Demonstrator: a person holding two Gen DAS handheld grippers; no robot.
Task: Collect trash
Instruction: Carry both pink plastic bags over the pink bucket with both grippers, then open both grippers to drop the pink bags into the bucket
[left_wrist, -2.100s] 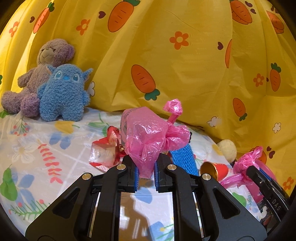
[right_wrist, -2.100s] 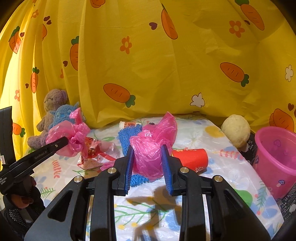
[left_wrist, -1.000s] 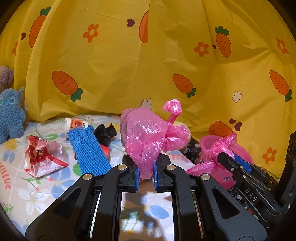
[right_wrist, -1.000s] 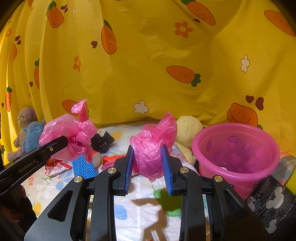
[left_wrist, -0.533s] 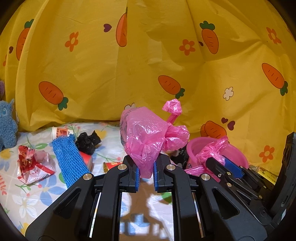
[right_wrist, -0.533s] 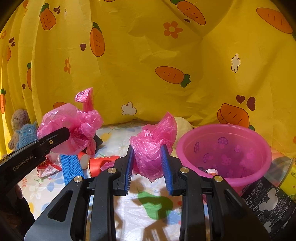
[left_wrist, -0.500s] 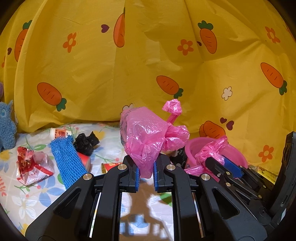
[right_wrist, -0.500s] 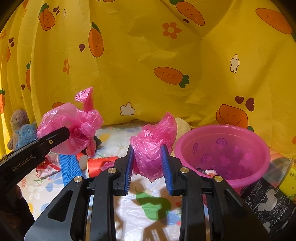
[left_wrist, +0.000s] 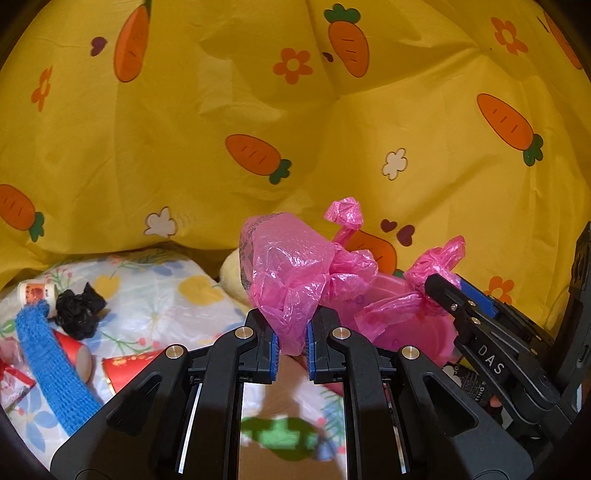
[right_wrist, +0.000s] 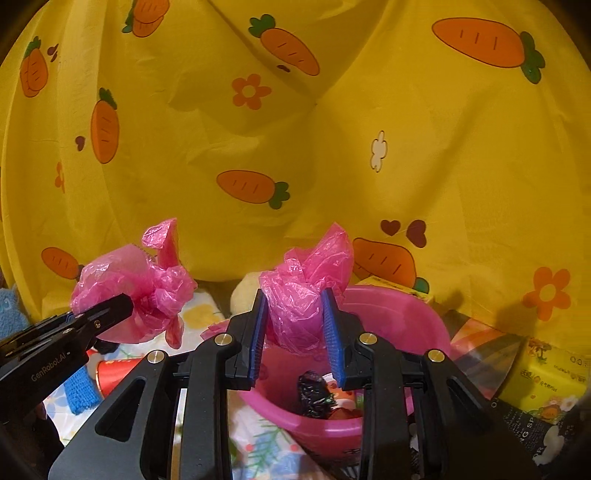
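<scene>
My left gripper (left_wrist: 291, 345) is shut on a crumpled pink plastic bag (left_wrist: 291, 273) and holds it in the air; it also shows at the left of the right wrist view (right_wrist: 136, 291). My right gripper (right_wrist: 297, 338) is shut on a second pink plastic bag (right_wrist: 303, 295) and holds it over the near rim of a pink bucket (right_wrist: 399, 321). The bucket holds several bits of trash, among them a black wad (right_wrist: 314, 393). In the left wrist view the bucket (left_wrist: 417, 332) lies behind both bags.
On the flowered cloth at the left lie a blue knitted strip (left_wrist: 48, 365), a black wad (left_wrist: 79, 308), red paper cups (left_wrist: 125, 369) and a small white cup (left_wrist: 35, 293). A cream plush ball (left_wrist: 234, 275) sits behind. A yellow tissue pack (right_wrist: 546, 376) stands to the right. Yellow carrot curtain behind.
Both grippers have moved right, towards the pink bucket, each with its bag. The right bag now hangs over the bucket's near rim. The plush toys have left the left view.
</scene>
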